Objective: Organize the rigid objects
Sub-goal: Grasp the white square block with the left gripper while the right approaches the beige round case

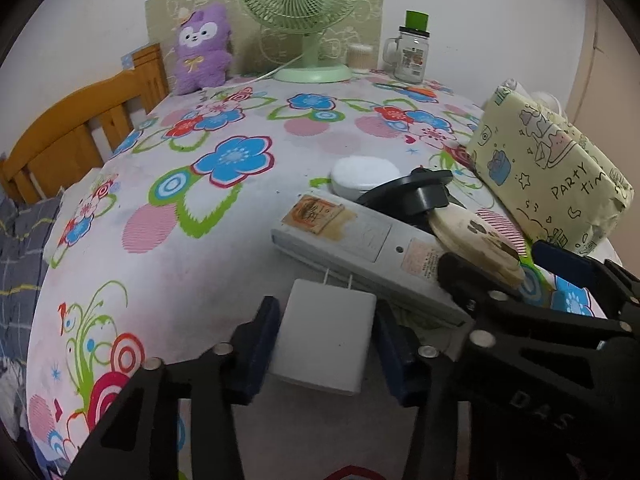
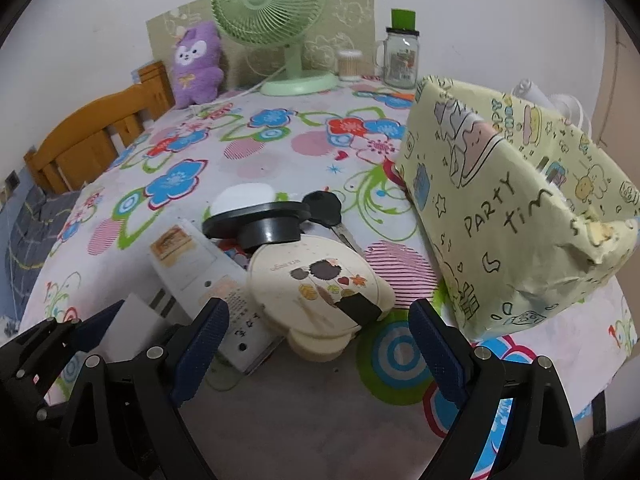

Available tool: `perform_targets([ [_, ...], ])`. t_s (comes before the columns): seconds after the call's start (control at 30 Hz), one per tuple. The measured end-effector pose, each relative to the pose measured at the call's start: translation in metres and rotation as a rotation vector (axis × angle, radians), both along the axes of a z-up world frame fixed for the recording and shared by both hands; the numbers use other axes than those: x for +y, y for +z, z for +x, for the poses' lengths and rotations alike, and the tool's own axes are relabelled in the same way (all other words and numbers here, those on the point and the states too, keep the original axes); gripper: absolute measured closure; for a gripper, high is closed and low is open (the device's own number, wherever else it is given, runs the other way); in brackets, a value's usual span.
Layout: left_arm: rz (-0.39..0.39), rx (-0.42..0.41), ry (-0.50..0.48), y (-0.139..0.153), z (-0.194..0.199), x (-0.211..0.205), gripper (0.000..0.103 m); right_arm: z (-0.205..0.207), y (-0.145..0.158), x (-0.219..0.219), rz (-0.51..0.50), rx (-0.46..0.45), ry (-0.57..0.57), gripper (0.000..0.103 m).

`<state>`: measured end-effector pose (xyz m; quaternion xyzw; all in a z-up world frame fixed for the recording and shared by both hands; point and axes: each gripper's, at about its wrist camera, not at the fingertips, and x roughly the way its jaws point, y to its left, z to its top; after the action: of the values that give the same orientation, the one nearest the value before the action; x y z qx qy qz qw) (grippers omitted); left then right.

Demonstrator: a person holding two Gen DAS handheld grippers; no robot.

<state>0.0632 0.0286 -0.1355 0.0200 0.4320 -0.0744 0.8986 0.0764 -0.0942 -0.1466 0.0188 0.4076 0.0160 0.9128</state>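
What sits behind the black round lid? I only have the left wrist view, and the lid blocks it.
Observer: A black-headed key lies on the tablecloth just behind the black lid.
Operator: Is the right gripper gripping the cream case?
Observer: No. The right gripper is open, fingers either side of the cream case, apart from it.
Operator: Anything on the case's near end?
Observer: A black patch, like tape.

A table (image 2: pixel 280 160) in a floral cloth holds a green fan (image 2: pixel 276 20), purple plush toy (image 2: pixel 196 66), glass jar (image 2: pixel 400 58) and wrapped box (image 2: pixel 512 208).
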Motion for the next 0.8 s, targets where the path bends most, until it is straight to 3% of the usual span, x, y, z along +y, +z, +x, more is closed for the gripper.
perform_targets([
  [0.1,-0.011,0.001,-0.005,0.001,0.003,0.000,0.062,0.004,-0.001,-0.002,0.017,0.001,-0.013,0.010],
  [0.37,-0.014,0.005,-0.005,0.001,0.008,0.000,0.063,0.014,-0.003,-0.004,0.043,0.000,-0.043,0.010],
  [0.6,-0.009,0.005,0.013,0.001,0.016,0.000,0.063,0.020,-0.002,-0.003,0.063,-0.014,-0.038,0.020],
  [0.7,-0.006,0.006,0.017,0.002,0.018,-0.001,0.063,0.017,0.003,0.003,0.034,-0.050,-0.007,0.050],
  [0.8,-0.007,0.005,0.013,0.002,0.016,-0.002,0.063,0.019,0.004,0.007,0.012,-0.048,0.010,0.051],
])
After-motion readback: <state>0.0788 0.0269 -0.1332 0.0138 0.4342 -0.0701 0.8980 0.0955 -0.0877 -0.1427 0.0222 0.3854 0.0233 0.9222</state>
